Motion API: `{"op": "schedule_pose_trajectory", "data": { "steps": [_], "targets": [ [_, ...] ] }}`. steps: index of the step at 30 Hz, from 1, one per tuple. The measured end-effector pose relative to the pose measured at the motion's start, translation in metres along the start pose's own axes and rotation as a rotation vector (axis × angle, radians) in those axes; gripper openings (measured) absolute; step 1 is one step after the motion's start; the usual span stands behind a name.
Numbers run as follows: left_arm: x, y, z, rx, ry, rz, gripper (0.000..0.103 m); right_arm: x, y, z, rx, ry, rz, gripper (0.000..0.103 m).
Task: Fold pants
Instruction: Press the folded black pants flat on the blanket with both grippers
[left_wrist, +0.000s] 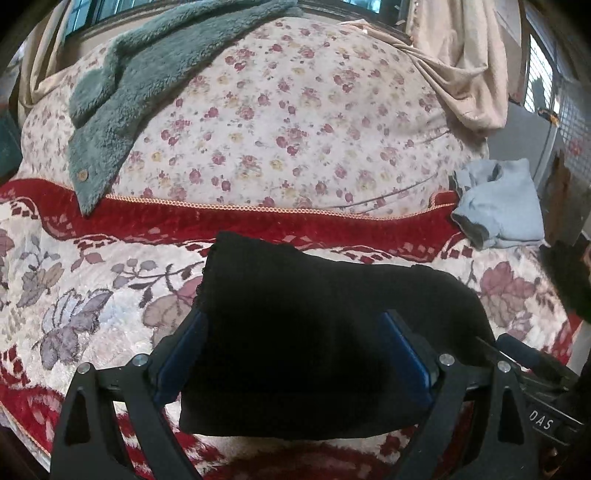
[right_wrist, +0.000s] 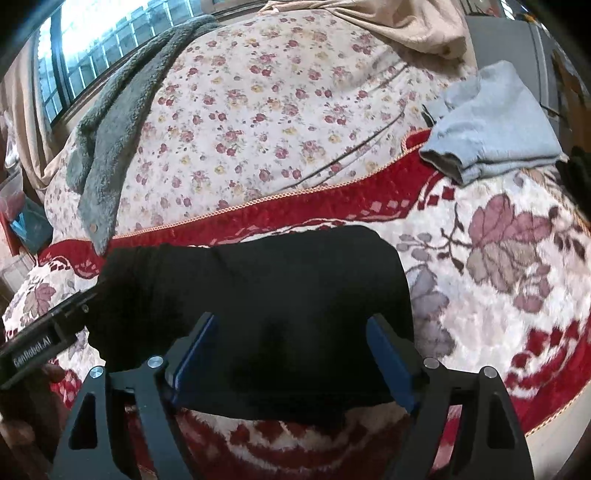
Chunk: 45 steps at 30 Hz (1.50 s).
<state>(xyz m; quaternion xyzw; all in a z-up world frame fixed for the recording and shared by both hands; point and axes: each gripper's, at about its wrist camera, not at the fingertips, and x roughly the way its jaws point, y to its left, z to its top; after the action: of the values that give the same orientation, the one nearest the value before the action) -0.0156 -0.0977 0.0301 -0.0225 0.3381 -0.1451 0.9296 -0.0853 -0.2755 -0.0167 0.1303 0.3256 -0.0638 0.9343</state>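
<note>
Now folded black pants (left_wrist: 314, 332) lie between both wide-open, empty left tongs (left_wrist: 295, 354) and right tongs (right_wrist: 291, 350).

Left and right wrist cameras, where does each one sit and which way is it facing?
Left wrist: on the left gripper, looking forward along its open fingers over the black pants on the bed; right gripper at right edge.
Right wrist: on the right gripper, fingers open over the pants; left gripper at left edge.
Shared: pants, grey fleece, blue garment.
</note>
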Motion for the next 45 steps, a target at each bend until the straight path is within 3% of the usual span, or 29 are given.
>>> {"op": "schedule_pose_trajectory", "data": {
  "steps": [45],
  "targets": [
    [0.003, -0.004, -0.004, 0.037, -0.004, 0.016, 0.093, 0.016, 0.014, 0.002, -0.023, 0.025, 0.032, 0.089]
  ]
}}
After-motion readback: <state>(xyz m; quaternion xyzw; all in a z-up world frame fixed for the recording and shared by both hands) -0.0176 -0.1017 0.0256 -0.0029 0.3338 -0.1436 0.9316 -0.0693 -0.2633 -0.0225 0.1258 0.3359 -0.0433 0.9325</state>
